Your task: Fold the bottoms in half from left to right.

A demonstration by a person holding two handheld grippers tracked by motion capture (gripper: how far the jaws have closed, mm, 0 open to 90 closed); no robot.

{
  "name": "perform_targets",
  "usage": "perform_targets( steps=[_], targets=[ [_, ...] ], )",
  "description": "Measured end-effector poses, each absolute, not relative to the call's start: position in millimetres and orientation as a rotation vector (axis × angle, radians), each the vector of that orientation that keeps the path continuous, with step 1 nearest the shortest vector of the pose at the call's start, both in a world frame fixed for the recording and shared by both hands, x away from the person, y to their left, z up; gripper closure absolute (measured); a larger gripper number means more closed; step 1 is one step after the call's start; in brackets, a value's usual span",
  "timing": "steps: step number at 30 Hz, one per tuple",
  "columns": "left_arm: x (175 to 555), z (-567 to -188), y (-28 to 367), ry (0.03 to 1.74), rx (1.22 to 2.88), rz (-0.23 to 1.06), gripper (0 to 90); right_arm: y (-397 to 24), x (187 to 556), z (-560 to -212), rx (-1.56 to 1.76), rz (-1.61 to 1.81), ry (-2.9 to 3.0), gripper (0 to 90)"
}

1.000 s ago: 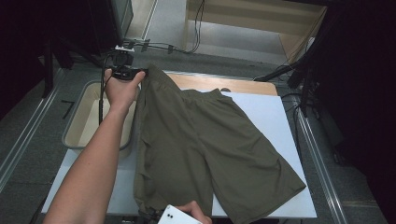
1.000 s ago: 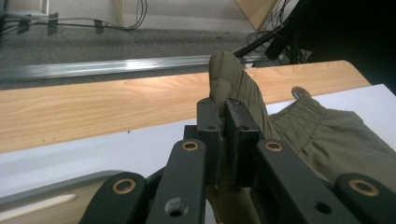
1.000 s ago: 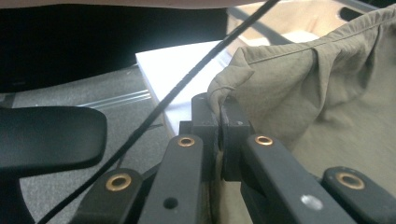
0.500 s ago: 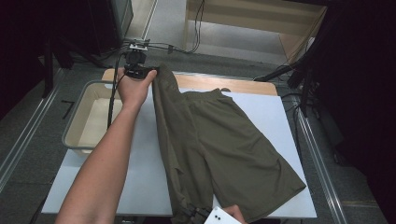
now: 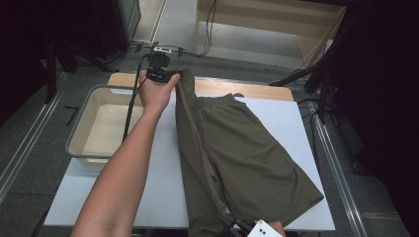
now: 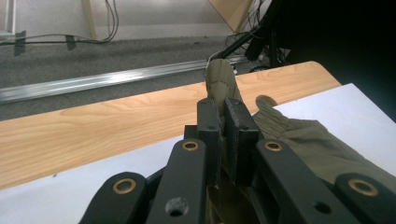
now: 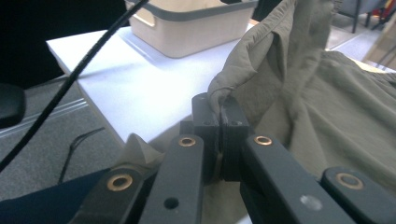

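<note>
A pair of olive-green shorts (image 5: 242,153) lies across the white table top (image 5: 163,187), its left half lifted into a long fold. At the far end my left gripper (image 5: 170,75) is shut on the waistband corner, and in the left gripper view that cloth (image 6: 219,81) sticks up between the closed jaws of my left gripper (image 6: 223,109). At the near edge my right gripper (image 5: 232,221) is shut on the hem. The right gripper view has the hem cloth (image 7: 261,60) pinched in my right gripper (image 7: 219,112).
A beige plastic tub (image 5: 81,148), (image 7: 187,28) stands on the table's left side. A wooden strip (image 5: 237,89), (image 6: 93,126) runs along the far edge. Cables (image 5: 212,19) lie on the grey floor beyond. A metal rail (image 5: 24,148) runs down the left.
Both grippers have carried the held edge of the shorts rightward, folding the left half over. More bare white table shows between the tub and the shorts.
</note>
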State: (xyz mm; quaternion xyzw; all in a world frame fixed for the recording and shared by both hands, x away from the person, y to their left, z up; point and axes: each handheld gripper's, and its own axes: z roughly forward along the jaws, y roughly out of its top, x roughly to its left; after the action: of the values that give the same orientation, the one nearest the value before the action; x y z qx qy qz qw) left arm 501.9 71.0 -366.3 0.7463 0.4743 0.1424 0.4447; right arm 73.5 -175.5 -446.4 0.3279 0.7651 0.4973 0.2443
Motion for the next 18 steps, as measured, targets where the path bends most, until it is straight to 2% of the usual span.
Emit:
perform_targets(
  steps=[18],
  targets=[
    [504, -378, 23, 1.137, 1.883, 0.335, 84.4, -241, 69, -458, 1.036, 1.279, 1.980, 86.2]
  ],
)
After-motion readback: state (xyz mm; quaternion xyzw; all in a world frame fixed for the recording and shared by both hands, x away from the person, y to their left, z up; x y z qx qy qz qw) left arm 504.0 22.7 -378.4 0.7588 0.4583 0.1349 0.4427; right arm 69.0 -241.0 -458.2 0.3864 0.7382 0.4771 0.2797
